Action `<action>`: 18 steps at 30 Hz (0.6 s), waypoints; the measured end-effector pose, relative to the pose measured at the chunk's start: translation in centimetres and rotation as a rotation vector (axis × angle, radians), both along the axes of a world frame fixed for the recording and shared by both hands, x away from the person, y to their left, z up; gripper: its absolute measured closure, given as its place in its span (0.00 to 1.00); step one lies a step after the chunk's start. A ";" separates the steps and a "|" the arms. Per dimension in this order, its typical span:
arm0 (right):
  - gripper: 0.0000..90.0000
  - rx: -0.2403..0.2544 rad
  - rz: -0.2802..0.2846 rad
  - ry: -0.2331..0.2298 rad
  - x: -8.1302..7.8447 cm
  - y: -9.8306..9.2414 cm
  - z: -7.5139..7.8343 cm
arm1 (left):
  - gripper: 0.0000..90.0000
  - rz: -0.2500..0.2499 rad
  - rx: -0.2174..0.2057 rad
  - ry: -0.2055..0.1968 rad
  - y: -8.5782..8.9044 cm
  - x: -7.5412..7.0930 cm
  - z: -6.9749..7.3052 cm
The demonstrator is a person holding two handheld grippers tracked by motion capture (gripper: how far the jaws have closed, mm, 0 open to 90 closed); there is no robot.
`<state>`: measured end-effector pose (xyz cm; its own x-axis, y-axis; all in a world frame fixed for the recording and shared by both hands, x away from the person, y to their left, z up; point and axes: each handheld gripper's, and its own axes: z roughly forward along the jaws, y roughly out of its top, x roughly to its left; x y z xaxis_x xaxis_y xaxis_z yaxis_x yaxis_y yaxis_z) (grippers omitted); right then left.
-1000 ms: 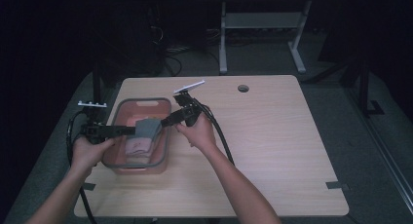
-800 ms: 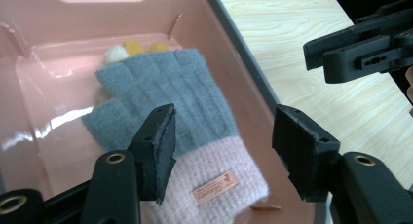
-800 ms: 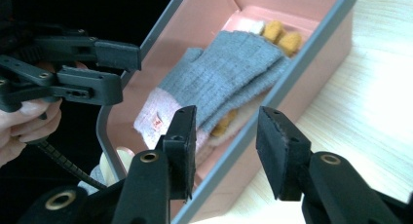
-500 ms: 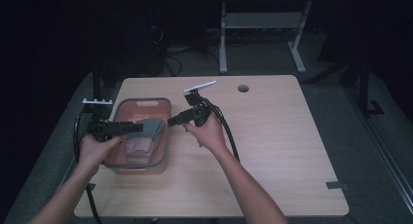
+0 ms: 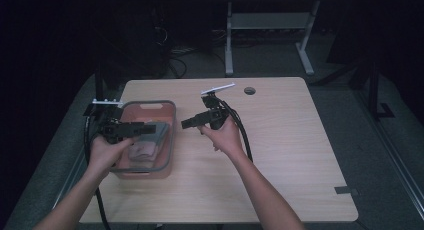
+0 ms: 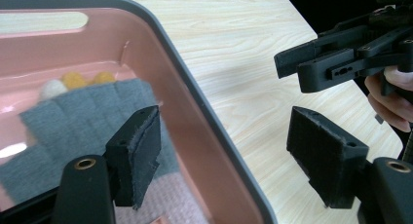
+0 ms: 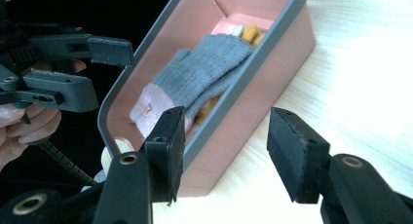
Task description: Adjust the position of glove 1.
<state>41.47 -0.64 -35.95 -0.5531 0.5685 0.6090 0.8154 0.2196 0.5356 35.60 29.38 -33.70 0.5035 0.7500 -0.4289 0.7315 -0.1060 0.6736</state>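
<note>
Dark surroundings are framing a pale wooden table point(image 5: 280, 155). Nearest the person, the left gripper point(image 5: 145, 130) is hovering over a pink plastic bin with a grey rim point(image 5: 172, 140), jaws spread and just opening, gripping nothing. A grey knitted glove with a pink cuff point(image 7: 195, 78) is lying inside, apparently just released. Beyond the rim, the right gripper point(image 5: 189, 123) is hanging with jaws parting, empty. Yellow and white items point(image 6: 73, 83) under the glove are mostly covered and unidentifiable.

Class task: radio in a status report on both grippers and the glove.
Left gripper, right gripper: jaws just opened, empty. Grey glove lying in pink bin. Nothing in the way.
</note>
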 end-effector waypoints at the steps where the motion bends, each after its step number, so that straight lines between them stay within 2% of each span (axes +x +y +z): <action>1: 0.53 0.003 -0.002 -0.001 0.0 -0.2 0.0 | 0.31 -0.002 0.003 0.001 -0.2 0.0 0.0; 12: 0.47 0.028 -0.026 -0.006 -0.1 -3.2 -0.2 | 0.29 -0.029 0.024 0.005 -2.2 0.4 -0.3; 18: 0.46 0.036 -0.053 0.003 -0.2 -4.8 -0.6 | 0.29 -0.039 0.018 0.008 -3.2 0.6 -0.4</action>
